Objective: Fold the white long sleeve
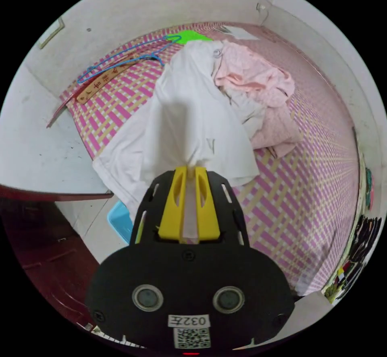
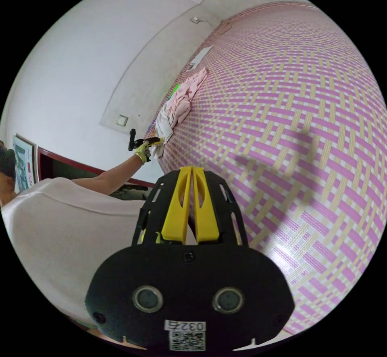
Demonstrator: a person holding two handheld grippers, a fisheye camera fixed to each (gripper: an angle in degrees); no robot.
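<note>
The left gripper (image 1: 191,168) pinches the white long sleeve (image 1: 181,123), lifted beside pink clothes (image 1: 258,91) on the woven mat (image 1: 306,196). The right gripper (image 2: 192,168) is pressed together, empty. The pink clothes might drag along, because they touch.

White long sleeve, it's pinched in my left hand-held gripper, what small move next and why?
Probably draw the white long sleeve away from the pink clothes onto bare woven mat: the left hand-held gripper holds it bunched, still draped against that pile.
</note>
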